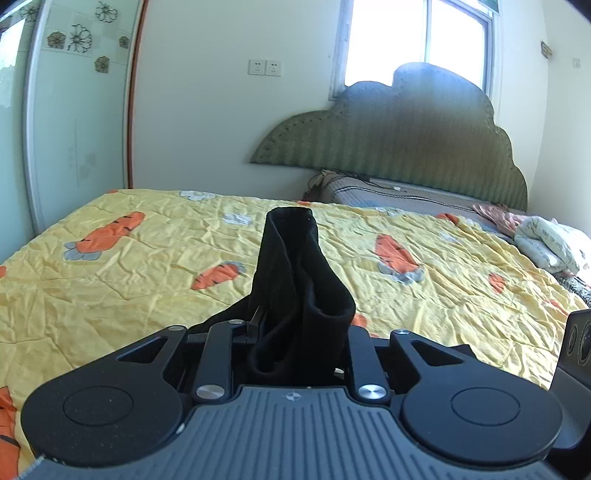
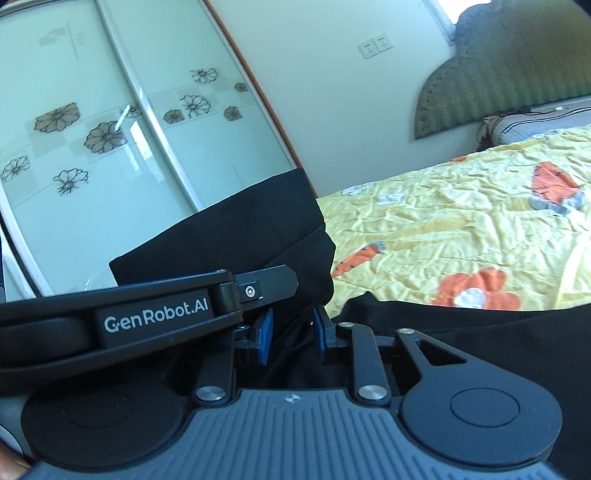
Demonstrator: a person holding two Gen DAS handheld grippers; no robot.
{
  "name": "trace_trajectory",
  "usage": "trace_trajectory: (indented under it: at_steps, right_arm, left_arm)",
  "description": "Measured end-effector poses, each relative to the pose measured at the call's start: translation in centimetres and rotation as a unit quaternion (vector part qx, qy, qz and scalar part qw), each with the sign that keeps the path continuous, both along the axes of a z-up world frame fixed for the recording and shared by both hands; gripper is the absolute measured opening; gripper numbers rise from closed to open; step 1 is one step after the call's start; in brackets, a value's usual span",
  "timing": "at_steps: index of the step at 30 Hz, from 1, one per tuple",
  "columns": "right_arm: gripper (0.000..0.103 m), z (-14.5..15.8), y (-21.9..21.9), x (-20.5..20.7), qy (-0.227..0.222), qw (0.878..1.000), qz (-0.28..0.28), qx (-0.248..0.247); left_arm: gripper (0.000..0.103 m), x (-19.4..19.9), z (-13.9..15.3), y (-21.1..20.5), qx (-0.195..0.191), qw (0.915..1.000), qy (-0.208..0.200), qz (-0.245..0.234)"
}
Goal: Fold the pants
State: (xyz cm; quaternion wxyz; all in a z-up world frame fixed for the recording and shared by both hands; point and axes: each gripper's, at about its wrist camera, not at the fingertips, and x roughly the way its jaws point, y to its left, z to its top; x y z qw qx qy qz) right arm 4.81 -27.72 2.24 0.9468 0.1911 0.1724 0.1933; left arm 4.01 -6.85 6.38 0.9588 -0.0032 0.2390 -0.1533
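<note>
The black pants [image 1: 291,280] are bunched and stand up between the jaws of my left gripper [image 1: 295,332], which is shut on them above the yellow carrot-print quilt [image 1: 110,280]. In the right wrist view my right gripper [image 2: 291,332] is shut on the black pants [image 2: 236,236], with the cloth between its blue pads [image 2: 265,334]. More of the pants drape to the right over the quilt [image 2: 461,229]. The left gripper's body [image 2: 155,315] crosses close in front of the right one. The fingertips are hidden by cloth.
A green padded headboard [image 1: 406,136] leans at the far wall under a window [image 1: 417,33]. Folded bedding [image 1: 550,243] lies at the bed's right side. A sliding wardrobe door with flower prints [image 2: 103,136] stands beside the bed on the left.
</note>
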Motion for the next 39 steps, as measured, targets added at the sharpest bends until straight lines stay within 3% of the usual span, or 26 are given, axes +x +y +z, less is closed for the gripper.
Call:
trace_trajectory:
  at_steps: [20, 39]
  right_arm:
    - [0.023, -3.1, -7.9, -3.4, 0.022, 0.995, -0.096, 0.027]
    - [0.023, -5.3, -12.5, -5.0, 0.045, 0.989, -0.138, 0.036]
  left_arm:
    - [0.021, -1.2, -3.1, -10.3, 0.052, 0.9947, 0.014, -0.088]
    - [0.021, -1.7, -5.3, -15.3, 0.073, 0.9877, 0.036, -0.133]
